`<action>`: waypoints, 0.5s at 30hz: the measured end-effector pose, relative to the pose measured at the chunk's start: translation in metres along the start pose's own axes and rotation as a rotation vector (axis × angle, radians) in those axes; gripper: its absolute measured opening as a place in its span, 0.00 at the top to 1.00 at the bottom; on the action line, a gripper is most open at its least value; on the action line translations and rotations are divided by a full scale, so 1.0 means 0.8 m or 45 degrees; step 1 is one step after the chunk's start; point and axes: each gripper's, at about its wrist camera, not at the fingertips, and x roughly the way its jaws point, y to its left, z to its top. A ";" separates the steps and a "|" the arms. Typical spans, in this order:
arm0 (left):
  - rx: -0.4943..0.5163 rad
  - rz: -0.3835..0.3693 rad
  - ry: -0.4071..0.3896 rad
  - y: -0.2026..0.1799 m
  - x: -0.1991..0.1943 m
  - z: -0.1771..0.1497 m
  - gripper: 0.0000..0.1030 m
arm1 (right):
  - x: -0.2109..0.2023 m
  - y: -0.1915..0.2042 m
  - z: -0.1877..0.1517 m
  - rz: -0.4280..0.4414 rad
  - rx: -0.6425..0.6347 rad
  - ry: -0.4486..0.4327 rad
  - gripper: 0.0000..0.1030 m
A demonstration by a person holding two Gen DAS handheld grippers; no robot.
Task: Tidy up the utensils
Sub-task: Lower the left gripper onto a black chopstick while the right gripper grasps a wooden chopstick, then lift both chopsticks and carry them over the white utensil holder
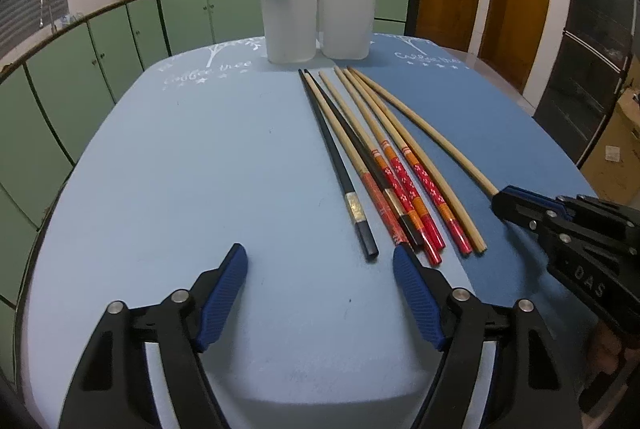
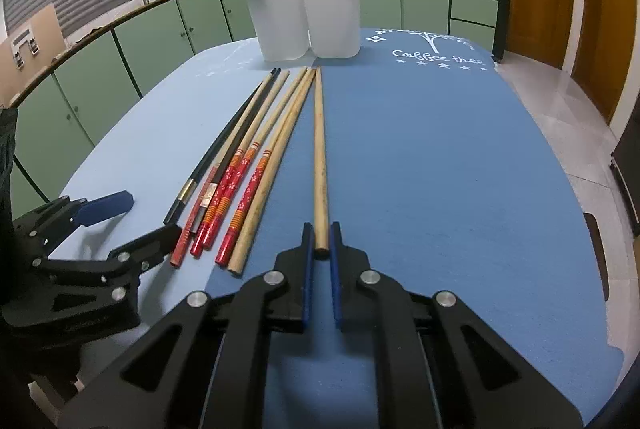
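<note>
The right tongs (image 2: 321, 235) were clamped on the near end of a plain wooden chopstick (image 2: 319, 149), which lay along the blue desk (image 2: 440, 169) pointing toward the white two-part holder (image 2: 304, 21). The left tongs (image 1: 320, 269) stood open above the desk, gripping nothing. Just beyond them lay the remaining chopsticks (image 1: 380, 169), black, plain and red-patterned, fanned side by side, their far tips near the holder.
</note>
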 end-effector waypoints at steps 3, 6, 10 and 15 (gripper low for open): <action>-0.002 0.006 -0.008 -0.001 0.000 0.002 0.38 | 0.000 0.000 0.000 0.000 0.000 -0.001 0.93; 0.004 -0.005 -0.023 -0.005 0.002 0.004 0.54 | 0.001 0.000 0.000 0.003 0.003 -0.003 0.93; -0.002 -0.055 -0.039 -0.011 0.006 0.009 0.80 | 0.003 -0.003 0.000 0.019 0.027 -0.008 0.93; -0.040 -0.066 -0.048 -0.009 0.006 0.011 0.90 | 0.003 -0.008 0.001 0.042 0.054 -0.005 0.93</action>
